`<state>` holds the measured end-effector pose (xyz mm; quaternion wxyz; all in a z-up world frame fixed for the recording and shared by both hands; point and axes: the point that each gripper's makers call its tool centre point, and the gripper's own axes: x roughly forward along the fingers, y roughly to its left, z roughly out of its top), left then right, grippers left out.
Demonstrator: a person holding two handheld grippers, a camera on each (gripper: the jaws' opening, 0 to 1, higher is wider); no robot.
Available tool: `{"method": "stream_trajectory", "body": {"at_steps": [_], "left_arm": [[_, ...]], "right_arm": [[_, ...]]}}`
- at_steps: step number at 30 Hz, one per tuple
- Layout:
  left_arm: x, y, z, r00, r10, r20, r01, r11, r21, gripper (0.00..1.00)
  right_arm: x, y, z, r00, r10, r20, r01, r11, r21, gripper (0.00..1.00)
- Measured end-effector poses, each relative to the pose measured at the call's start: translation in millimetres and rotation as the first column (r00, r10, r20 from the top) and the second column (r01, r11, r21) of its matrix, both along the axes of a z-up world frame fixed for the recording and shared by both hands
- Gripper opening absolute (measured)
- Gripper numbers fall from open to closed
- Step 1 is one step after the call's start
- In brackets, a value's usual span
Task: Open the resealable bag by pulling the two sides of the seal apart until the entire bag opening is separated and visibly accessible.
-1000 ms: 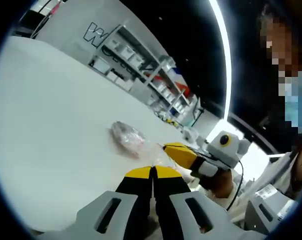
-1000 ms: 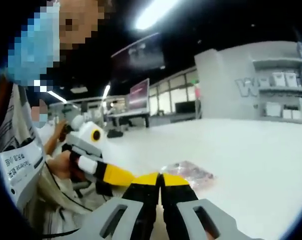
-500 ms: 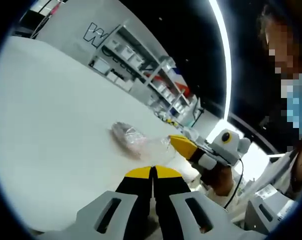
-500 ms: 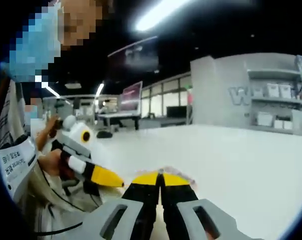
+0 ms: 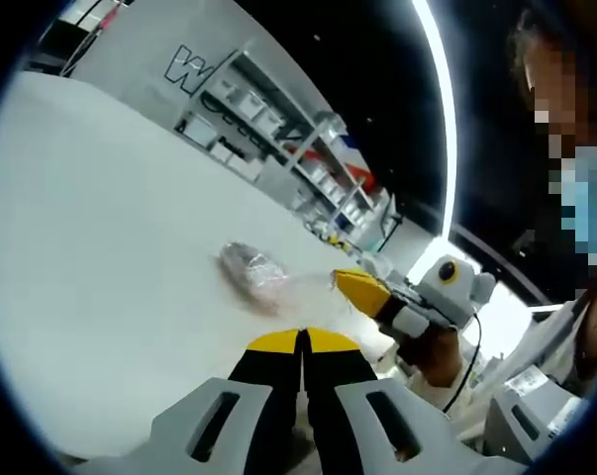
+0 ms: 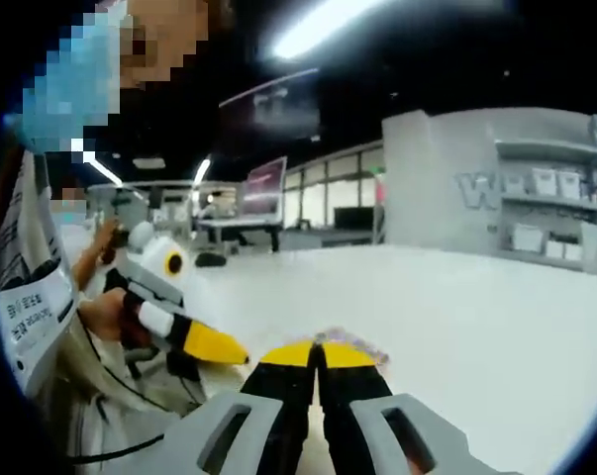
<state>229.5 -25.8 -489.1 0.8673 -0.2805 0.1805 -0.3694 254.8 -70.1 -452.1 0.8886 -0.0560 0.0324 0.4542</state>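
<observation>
Left gripper (image 5: pixel 302 341) jaws pressed together on clear bag (image 5: pixel 268 282) edge, bag at 12 o'clock on white table (image 5: pixel 90 228). Right gripper (image 6: pixel 318 353) jaws also clamped on bag film, entering left gripper view at 3 o'clock.

A large outlined letter "W" (image 5: pixel 187 67) stands on the grey wall (image 5: pixel 140 49) at upper left; the following letters are cut off. Small print on the person's badge (image 6: pixel 31 322) is illegible.
</observation>
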Motion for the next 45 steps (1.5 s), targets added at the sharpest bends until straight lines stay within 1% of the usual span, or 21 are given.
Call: {"method": "stream_trajectory", "body": {"at_steps": [1, 2, 3, 5, 6, 7, 11, 12, 14, 16, 18, 19, 20, 23, 27, 30, 33, 35, 38, 40, 45], "left_arm": [[0.0, 0, -0.1, 1.000, 0.000, -0.001, 0.000, 1.000, 0.000, 0.01], [0.1, 0, 0.0, 1.000, 0.001, -0.001, -0.001, 1.000, -0.001, 0.01], [0.1, 0, -0.1, 1.000, 0.001, 0.000, -0.001, 1.000, -0.001, 0.01], [0.0, 0, -0.2, 1.000, 0.000, 0.000, 0.000, 1.000, 0.001, 0.01], [0.0, 0, -0.3, 1.000, 0.000, -0.001, 0.000, 1.000, 0.002, 0.01], [0.0, 0, -0.5, 1.000, -0.001, -0.001, 0.001, 1.000, 0.003, 0.01], [-0.3, 0, -0.5, 1.000, -0.004, -0.001, 0.004, 1.000, 0.005, 0.01], [-0.3, 0, -0.4, 1.000, -0.005, 0.000, 0.005, 1.000, 0.004, 0.01], [-0.4, 0, -0.2, 1.000, -0.005, 0.000, 0.005, 1.000, 0.004, 0.01], [-0.4, 0, 0.0, 1.000, -0.006, 0.000, 0.006, 1.000, 0.003, 0.01], [-0.5, 0, 0.1, 1.000, -0.008, 0.000, 0.008, 1.000, 0.002, 0.01], [-0.5, 0, 0.2, 1.000, -0.008, 0.000, 0.008, 1.000, 0.002, 0.01], [-0.5, 0, 0.3, 1.000, -0.008, -0.001, 0.008, 1.000, 0.001, 0.01], [-0.4, 0, 0.8, 1.000, -0.012, -0.007, 0.012, 1.000, -0.008, 0.01], [-0.7, 0, 0.8, 1.000, -0.014, -0.006, 0.014, 1.000, -0.006, 0.01], [-0.8, 0, 0.8, 1.000, -0.015, -0.005, 0.015, 1.000, -0.003, 0.01], [-0.8, 0, 1.0, 1.000, -0.013, -0.005, 0.013, 1.000, -0.004, 0.01], [-0.8, -1, 1.0, 1.000, -0.013, -0.004, 0.013, 1.000, -0.003, 0.01], [-0.9, -1, 0.9, 1.000, -0.011, -0.004, 0.011, 1.000, -0.002, 0.01], [-0.8, -1, 0.9, 1.000, -0.010, -0.004, 0.010, 1.000, -0.001, 0.01], [-0.9, -1, 0.7, 1.000, -0.011, -0.003, 0.011, 1.000, 0.005, 0.01]], "right_arm": [[-1, 0, 1.2, 0.999, -0.003, 0.036, 0.003, 1.000, -0.016, 0.00], [-4, 2, -0.1, 1.000, 0.002, 0.023, -0.001, 1.000, -0.030, 0.00], [-6, 4, 1.9, 0.999, 0.009, 0.036, -0.007, 0.999, -0.032, 0.00], [-12, 7, 11.4, 0.997, 0.016, 0.069, -0.016, 1.000, -0.012, 0.10], [-12, 8, 13.3, 0.997, 0.015, 0.074, -0.014, 1.000, -0.010, 0.19], [-13, 9, 15.8, 0.996, 0.015, 0.084, -0.014, 1.000, -0.010, 0.21], [-18, 18, 17.4, 0.991, 0.039, 0.131, -0.031, 0.997, -0.067, 0.19], [-20, 22, 16.3, 0.988, 0.054, 0.144, -0.041, 0.995, -0.090, 0.20], [-21, 28, 7.5, 0.984, 0.080, 0.156, -0.053, 0.984, -0.170, 0.23], [-14, 29, -1.6, 0.979, 0.078, 0.187, -0.029, 0.968, -0.251, 0.23], [-6, 27, -9.5, 0.973, 0.076, 0.218, 0.003, 0.941, -0.339, 0.22], [-2, 25, -11.1, 0.968, 0.076, 0.239, 0.019, 0.928, -0.373, 0.22], [-1, 26, -10.9, 0.966, 0.076, 0.248, 0.026, 0.923, -0.384, 0.22], [-2, 29, -8.3, 0.968, 0.091, 0.234, 0.004, 0.927, -0.374, 0.20], [-1, 32, -14.1, 0.971, 0.104, 0.215, -0.012, 0.920, -0.392, 0.15], [-1, 31, -15.5, 0.973, 0.103, 0.208, -0.013, 0.919, -0.394, 0.06], [0, 30, -16.7, 0.975, 0.100, 0.200, -0.016, 0.923, -0.385, 0.01], [1, 29, -16.9, 0.975, 0.096, 0.200, -0.013, 0.925, -0.380, 0.00], [-1, 29, -15.4, 0.978, 0.092, 0.188, -0.021, 0.937, -0.349, 0.00], [-1, 30, -11.4, 0.968, 0.097, 0.232, -0.016, 0.945, -0.327, 0.00], [-2, 30, -15.6, 0.969, 0.099, 0.228, -0.020, 0.946, -0.323, 0.00]]}}
